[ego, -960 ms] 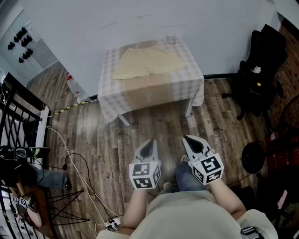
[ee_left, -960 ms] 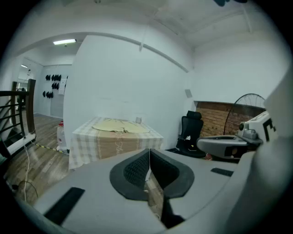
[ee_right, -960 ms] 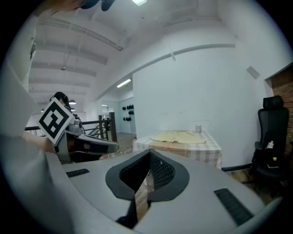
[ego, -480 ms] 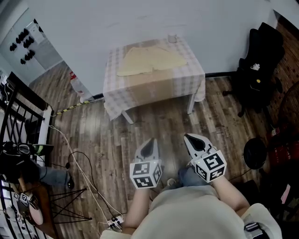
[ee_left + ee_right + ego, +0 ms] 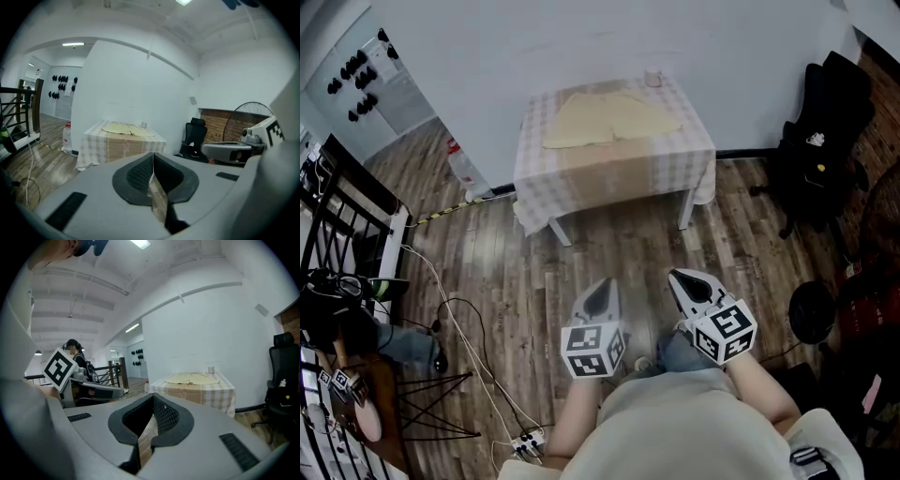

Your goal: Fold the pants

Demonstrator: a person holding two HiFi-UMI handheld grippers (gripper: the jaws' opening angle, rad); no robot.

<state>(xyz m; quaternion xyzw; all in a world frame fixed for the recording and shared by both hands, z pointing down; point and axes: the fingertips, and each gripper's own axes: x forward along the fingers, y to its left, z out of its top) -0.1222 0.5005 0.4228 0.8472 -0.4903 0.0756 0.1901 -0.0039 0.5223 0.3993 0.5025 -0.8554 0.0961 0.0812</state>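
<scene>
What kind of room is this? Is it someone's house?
Probably a lab or studio, not a home: cables trail over the wood floor, a black office chair stands by a bare wall, pants lie on one small table.

We record a small rectangular surface (image 5: 614,178) draped in a beige-and-white checked cloth that hangs down over its front and sides. White legs (image 5: 685,208) show below the hem. Lying flat on the cloth are the pale yellow fabric pants (image 5: 609,120), spread across the far half. A small pale cup (image 5: 652,78) stands upright at the far right corner, just beside the pants; we cannot tell whether it touches them. The surface stands on a dark wood-plank floor (image 5: 534,272). On that floor we note loose thin cables (image 5: 459,302) trailing to the left and a black office chair (image 5: 825,141) to the right, both well apart from the surface.
</scene>
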